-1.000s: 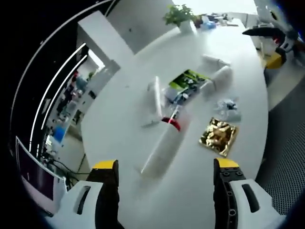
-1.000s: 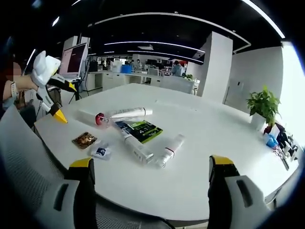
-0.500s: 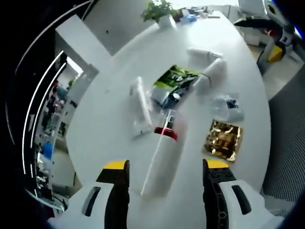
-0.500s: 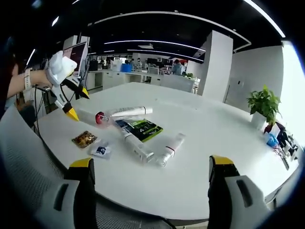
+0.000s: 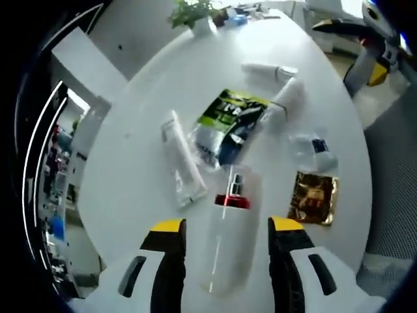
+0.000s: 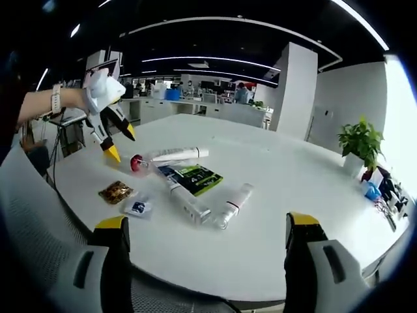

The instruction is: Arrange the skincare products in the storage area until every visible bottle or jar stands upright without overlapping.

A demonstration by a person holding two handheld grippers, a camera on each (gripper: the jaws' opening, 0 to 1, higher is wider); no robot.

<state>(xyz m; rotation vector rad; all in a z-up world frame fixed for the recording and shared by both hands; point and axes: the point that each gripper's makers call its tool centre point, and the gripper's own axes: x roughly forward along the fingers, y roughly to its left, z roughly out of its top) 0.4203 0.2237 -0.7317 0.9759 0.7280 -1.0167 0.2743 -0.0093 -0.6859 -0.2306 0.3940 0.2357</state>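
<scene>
Left gripper (image 5: 221, 238), jaws open, has descended to straddle the red-collared spray bottle (image 5: 228, 225) lying flat near the desk (image 5: 137, 163) edge, ready to grasp and upright it; right gripper (image 6: 205, 244) hangs open.

L claw (image 5: 223, 229) angled down w/ jaws spread wide, held out on a bare forearm (image 6: 40, 108); R claw (image 6: 203, 236) sits near, level, jaws also wide apart, gripping nothing.
</scene>
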